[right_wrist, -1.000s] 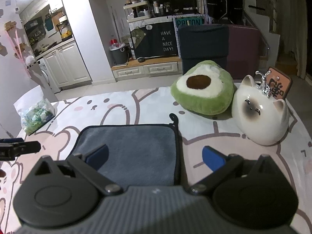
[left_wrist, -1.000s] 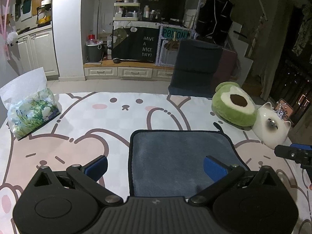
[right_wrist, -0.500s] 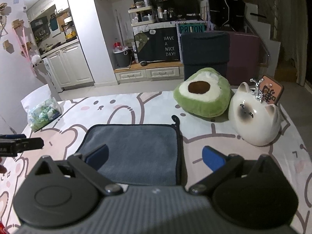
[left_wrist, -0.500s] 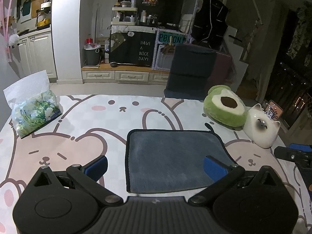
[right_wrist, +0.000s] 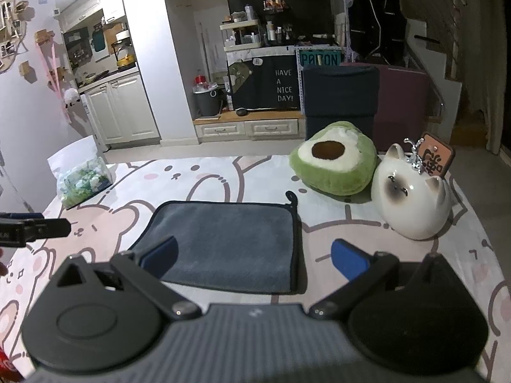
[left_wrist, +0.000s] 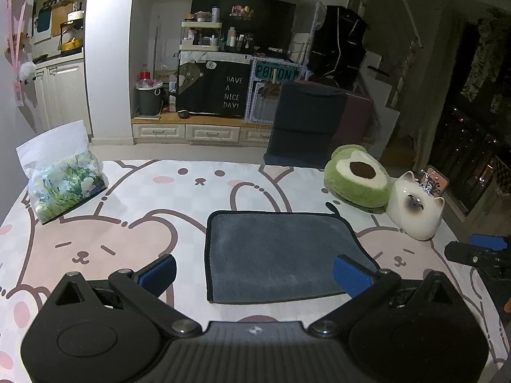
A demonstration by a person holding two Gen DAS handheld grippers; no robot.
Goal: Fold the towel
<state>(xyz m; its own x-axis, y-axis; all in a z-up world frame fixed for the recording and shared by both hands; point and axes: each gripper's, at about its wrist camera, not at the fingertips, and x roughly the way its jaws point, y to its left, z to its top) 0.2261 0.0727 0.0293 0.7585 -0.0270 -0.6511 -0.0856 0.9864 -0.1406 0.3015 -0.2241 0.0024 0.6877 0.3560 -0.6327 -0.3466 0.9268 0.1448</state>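
The grey plush towel with dark piping (left_wrist: 281, 255) lies flat as a compact rectangle on the bunny-print table cover (left_wrist: 127, 223), near the green avocado cushion (left_wrist: 357, 175). Both the left gripper (left_wrist: 255, 271) and the right gripper (right_wrist: 254, 255) hover above it, spread wide and empty. Folding looks finished or paused; any further fold needs an edge pinched. The clear bag (left_wrist: 64, 182), well left of the cushion, holds green-white contents.
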